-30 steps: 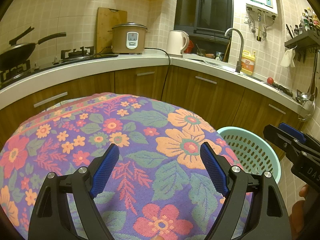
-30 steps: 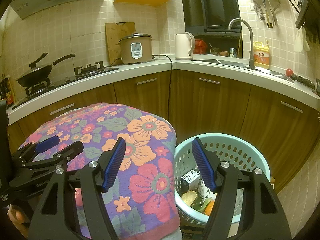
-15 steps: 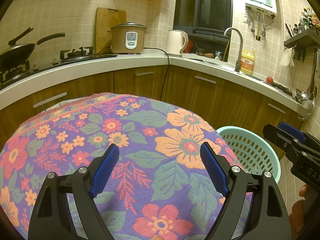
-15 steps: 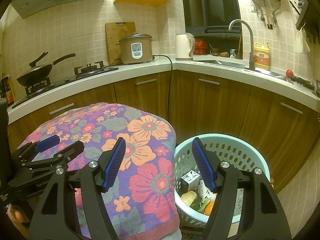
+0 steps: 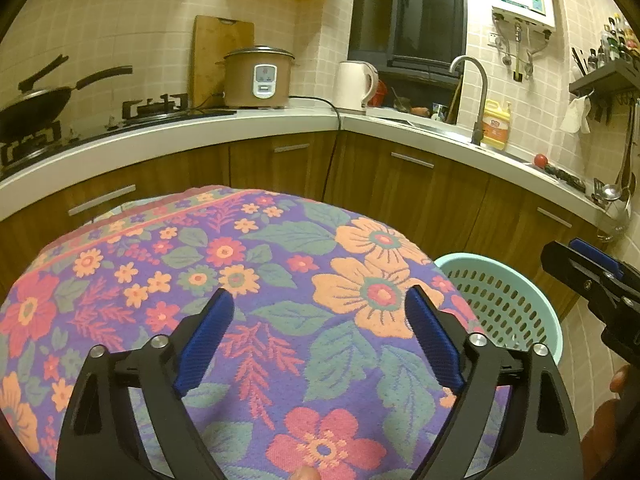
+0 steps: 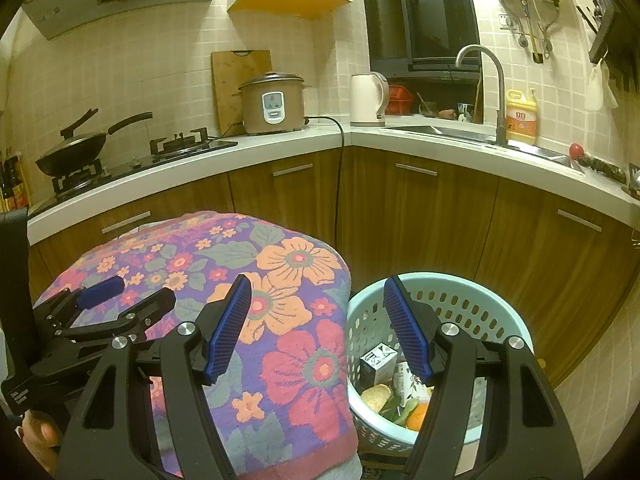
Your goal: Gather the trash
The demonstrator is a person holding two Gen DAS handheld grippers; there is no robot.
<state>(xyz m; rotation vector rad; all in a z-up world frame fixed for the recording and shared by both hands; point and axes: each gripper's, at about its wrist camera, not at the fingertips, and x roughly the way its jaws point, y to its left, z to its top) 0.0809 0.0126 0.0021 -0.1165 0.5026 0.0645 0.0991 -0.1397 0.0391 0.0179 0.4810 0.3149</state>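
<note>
Hovering unchanged, spread and empty, left claw (image 5: 316, 336) and right claw (image 6: 318, 328) flank the floral-clothed tabletop (image 5: 280, 264); perforated turquoise plastic basket (image 6: 496, 300) holds the trash, suggesting completion.

Basket (image 6: 496, 304) contents partly hidden (behind right hand-held gripper (image 6: 316, 324)); carton (image 6: 378, 362) print illegible.

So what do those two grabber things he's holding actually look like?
Both grippers, left and right, look alike: black plastic frames shaped like open tongs, silver screws at the joints, and two fingers lined with ribbed blue pads. Small white lettering marks the left one's body. No cables show.
</note>
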